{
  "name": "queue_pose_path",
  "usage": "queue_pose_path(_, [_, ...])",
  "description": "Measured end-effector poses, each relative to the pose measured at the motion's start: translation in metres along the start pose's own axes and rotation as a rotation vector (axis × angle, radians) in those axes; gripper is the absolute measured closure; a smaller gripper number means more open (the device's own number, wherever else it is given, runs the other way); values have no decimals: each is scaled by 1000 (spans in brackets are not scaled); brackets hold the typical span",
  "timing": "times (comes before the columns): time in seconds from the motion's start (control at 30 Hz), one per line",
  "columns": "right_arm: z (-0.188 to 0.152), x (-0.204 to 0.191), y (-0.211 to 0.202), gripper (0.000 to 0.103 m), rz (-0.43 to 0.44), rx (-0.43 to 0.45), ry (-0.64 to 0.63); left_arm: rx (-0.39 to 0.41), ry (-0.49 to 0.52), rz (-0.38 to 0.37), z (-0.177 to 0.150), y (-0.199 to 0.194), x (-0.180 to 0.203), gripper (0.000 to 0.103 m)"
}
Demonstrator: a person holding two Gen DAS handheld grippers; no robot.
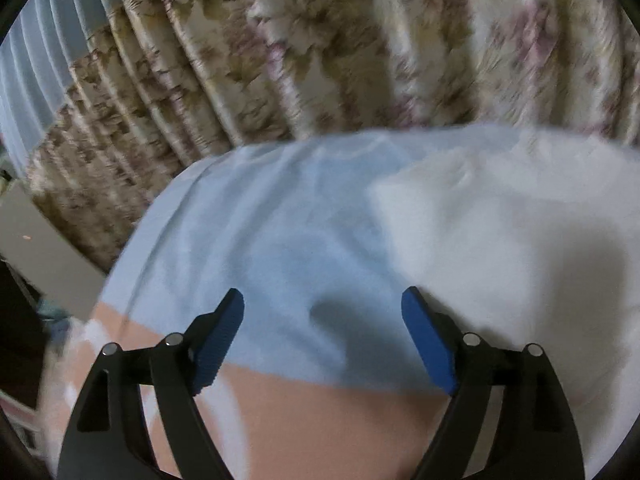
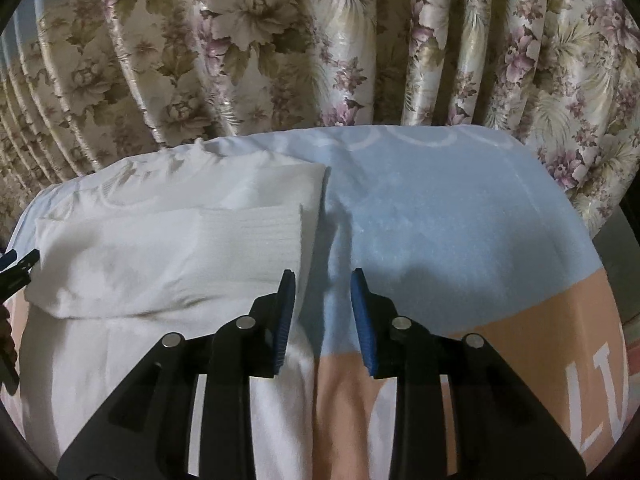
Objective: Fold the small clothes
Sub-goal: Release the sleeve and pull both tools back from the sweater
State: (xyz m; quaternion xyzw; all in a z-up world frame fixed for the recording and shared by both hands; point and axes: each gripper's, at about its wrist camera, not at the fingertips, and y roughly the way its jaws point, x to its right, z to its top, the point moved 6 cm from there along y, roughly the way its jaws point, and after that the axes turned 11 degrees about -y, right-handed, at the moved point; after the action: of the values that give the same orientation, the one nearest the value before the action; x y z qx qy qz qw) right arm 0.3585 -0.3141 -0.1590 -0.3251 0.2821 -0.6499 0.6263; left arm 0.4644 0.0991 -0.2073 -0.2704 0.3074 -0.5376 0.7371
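Note:
A white garment (image 2: 168, 248) lies on the left of a light blue and peach blanket (image 2: 440, 220), its top part folded down over itself with a ribbed edge showing. My right gripper (image 2: 323, 280) hovers at the garment's right edge, jaws a little apart and nothing between them; its left finger (image 2: 286, 312) is over the white cloth. In the left wrist view the same garment (image 1: 500, 240) spreads to the right. My left gripper (image 1: 323, 300) is wide open and empty above the blanket (image 1: 260, 220), just left of the garment. Its tip (image 2: 18, 266) shows at the right wrist view's left edge.
A flowered curtain (image 2: 280, 40) hangs right behind the blanket's far edge, also in the left wrist view (image 1: 320, 40). The peach band with white letters (image 2: 596, 400) runs along the near side. A grey panel (image 1: 36, 248) stands past the blanket's left edge.

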Motion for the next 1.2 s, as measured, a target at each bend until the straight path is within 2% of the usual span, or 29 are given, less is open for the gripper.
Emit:
queue_pose_path(0.07, [-3,-5,-7,74,1,5,-13,-23,1,-15,-8,1,-6,21])
queue_pose_path(0.2, [-11,-18,-24,74,21,13,-17,17,-50,-110,-15,-27,-17,21])
queue_pose_path(0.27, [-15,-23,-33,74,29,20,-17,21,-54,-134,-19,-41,-18,21])
queue_pose_path(0.4, [-26,-38,-53,68,49,36,-36,19,-9,-155,-29,-53,-7,21])
queue_pose_path(0.7, [-43,-47,-69,68,68,33,-21,2,91,-258,-44,-39,36,20])
queue_pose_path(0.93, [-43,-48,-59,67,82,22,-13,-25,33,-296,-30,-23,32,21])
queue_pose_path(0.97, [-42,-49,-57,66,84,20,-13,-24,33,-298,-28,-23,32,22])
queue_pose_path(1.03, [-42,-51,-53,66,90,16,-10,-17,32,-290,-28,-24,32,32])
queue_pose_path(1.1, [-41,-53,-50,66,95,15,-12,-8,31,-282,-29,-27,31,57])
queue_pose_path(1.2, [-40,-57,-47,66,103,15,-13,-31,-26,-309,-35,-33,26,78])
